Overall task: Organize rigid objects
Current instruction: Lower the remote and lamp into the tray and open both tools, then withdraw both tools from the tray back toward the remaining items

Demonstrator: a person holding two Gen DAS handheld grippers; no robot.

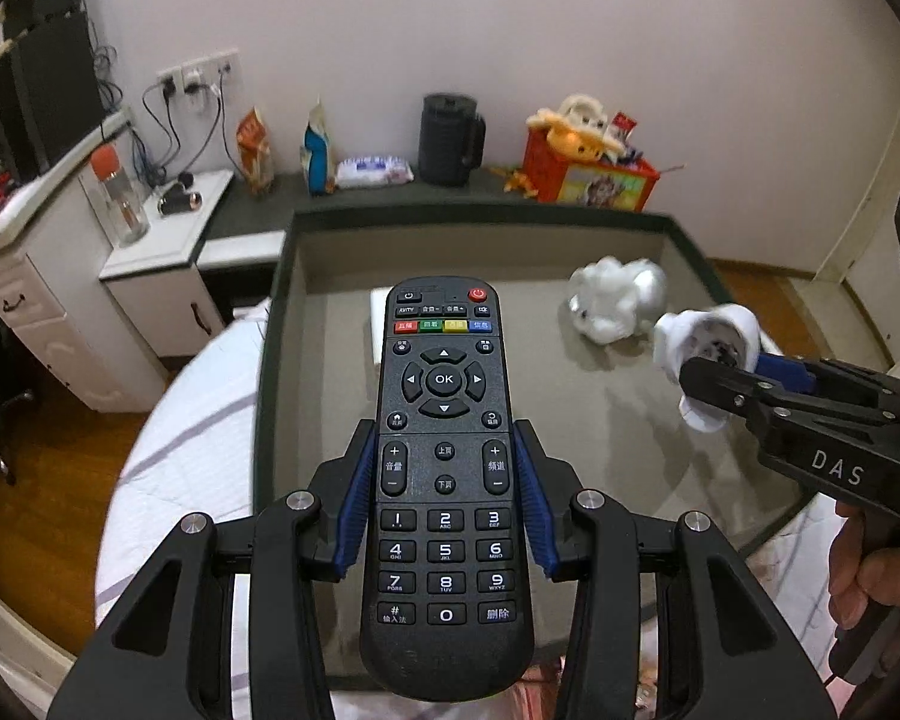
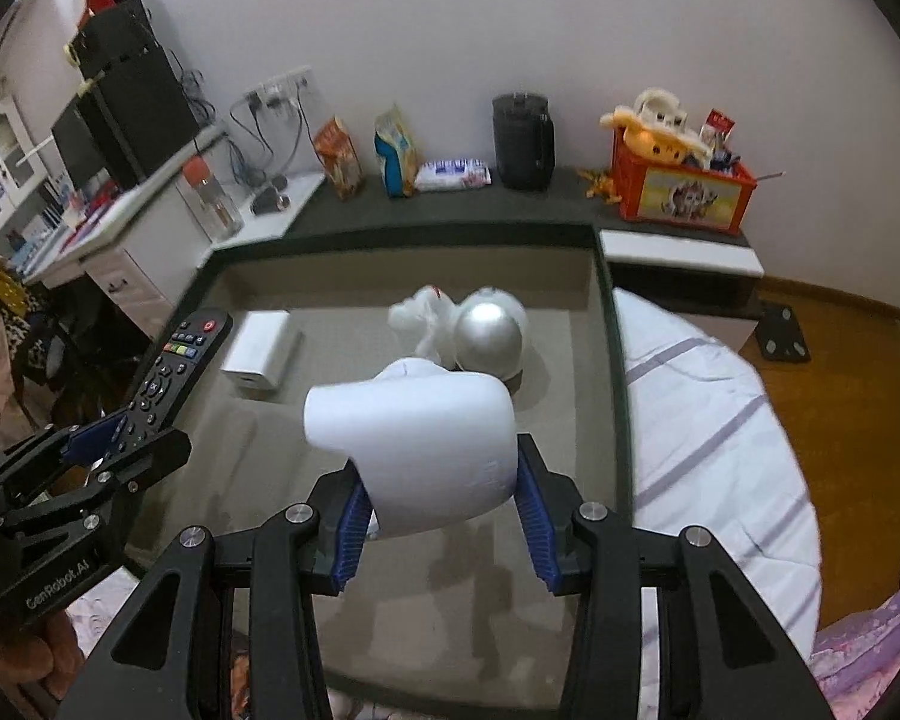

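Observation:
My left gripper (image 1: 444, 492) is shut on a black TV remote (image 1: 444, 480), holding it level above a grey tray (image 1: 306, 276) on the bed. It also shows at the left of the right wrist view, where the remote (image 2: 174, 360) sticks out of the left gripper (image 2: 117, 441). My right gripper (image 2: 441, 492) is shut on a white rounded plastic piece (image 2: 420, 438) above the tray (image 2: 594, 276). In the left wrist view the right gripper (image 1: 726, 372) holds that piece (image 1: 702, 342) at the right.
In the tray lie a white box (image 2: 258, 348), a silver dome (image 2: 489, 333) and a crumpled white bag (image 2: 420, 315). Behind, a dark shelf carries snack bags, a black jug (image 2: 522, 141) and an orange toy crate (image 2: 678, 189). White bedding (image 2: 708, 420) lies right; a desk stands left.

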